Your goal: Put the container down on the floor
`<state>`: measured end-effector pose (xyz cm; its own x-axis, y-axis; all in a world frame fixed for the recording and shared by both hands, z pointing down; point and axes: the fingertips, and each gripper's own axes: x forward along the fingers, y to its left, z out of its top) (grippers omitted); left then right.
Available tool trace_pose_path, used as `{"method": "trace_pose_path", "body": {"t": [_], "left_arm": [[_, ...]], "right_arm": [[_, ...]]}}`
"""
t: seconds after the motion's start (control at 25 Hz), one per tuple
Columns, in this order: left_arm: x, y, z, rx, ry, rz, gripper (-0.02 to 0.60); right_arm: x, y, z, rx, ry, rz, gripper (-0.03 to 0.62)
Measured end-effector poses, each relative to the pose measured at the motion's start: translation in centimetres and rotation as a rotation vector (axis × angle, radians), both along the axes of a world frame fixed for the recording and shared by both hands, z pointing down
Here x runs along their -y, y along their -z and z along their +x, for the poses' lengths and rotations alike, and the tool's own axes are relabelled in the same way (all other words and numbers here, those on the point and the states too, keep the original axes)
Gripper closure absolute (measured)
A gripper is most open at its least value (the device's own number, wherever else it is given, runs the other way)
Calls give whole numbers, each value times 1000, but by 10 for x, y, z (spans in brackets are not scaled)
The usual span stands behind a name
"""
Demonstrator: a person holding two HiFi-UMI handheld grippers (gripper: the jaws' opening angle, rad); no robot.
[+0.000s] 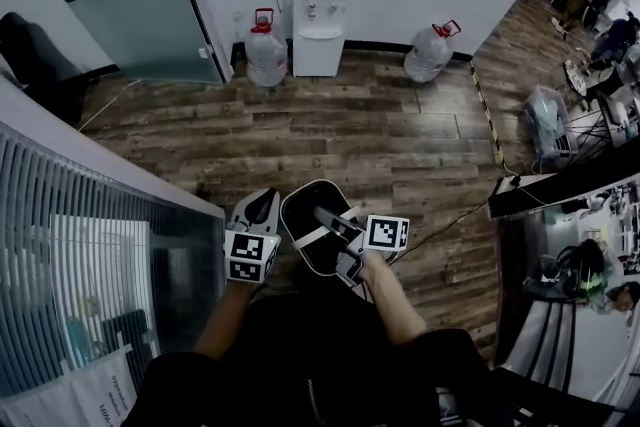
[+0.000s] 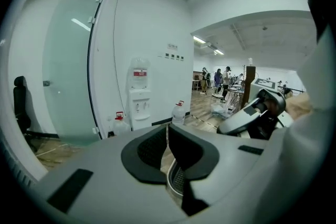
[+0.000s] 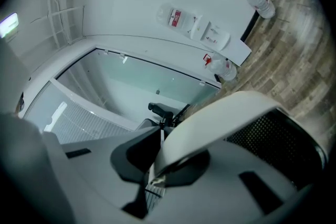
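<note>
In the head view, a round container (image 1: 303, 250) with a white rim and black mesh inside hangs above the wooden floor (image 1: 380, 135), just in front of the person's body. My left gripper (image 1: 268, 203) grips its left rim, and my right gripper (image 1: 323, 215) reaches in over the right rim. In the left gripper view the jaws of the left gripper (image 2: 167, 153) are shut on the container's rim (image 2: 173, 178). In the right gripper view the right gripper (image 3: 156, 159) pinches the white rim (image 3: 226, 115), with the dark mesh wall (image 3: 278, 144) to the right.
A white water dispenser (image 1: 322, 15) stands at the far wall, with a water bottle (image 1: 266, 53) to its left and another water bottle (image 1: 430, 50) to its right. A glass partition (image 1: 100, 285) runs along the left. Desks (image 1: 560, 177) and people are on the right.
</note>
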<state>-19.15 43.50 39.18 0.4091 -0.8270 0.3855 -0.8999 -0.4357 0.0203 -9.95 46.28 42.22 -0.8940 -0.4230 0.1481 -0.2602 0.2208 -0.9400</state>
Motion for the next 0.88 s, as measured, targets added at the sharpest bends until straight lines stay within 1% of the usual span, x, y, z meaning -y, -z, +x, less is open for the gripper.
{"method": "trace_pose_path", "body": {"t": [0.24, 0.4, 0.64, 0.88], "left_arm": [[48, 4, 19, 25, 3, -11, 557], [72, 6, 23, 37, 9, -13, 557], [100, 5, 29, 36, 0, -23, 557], [124, 3, 33, 42, -16, -12, 557]], "right_arm": [[56, 6, 16, 13, 11, 15, 565], [84, 8, 21, 19, 13, 17, 565], [114, 11, 26, 28, 7, 5, 565], [133, 7, 29, 19, 2, -4, 565]]}}
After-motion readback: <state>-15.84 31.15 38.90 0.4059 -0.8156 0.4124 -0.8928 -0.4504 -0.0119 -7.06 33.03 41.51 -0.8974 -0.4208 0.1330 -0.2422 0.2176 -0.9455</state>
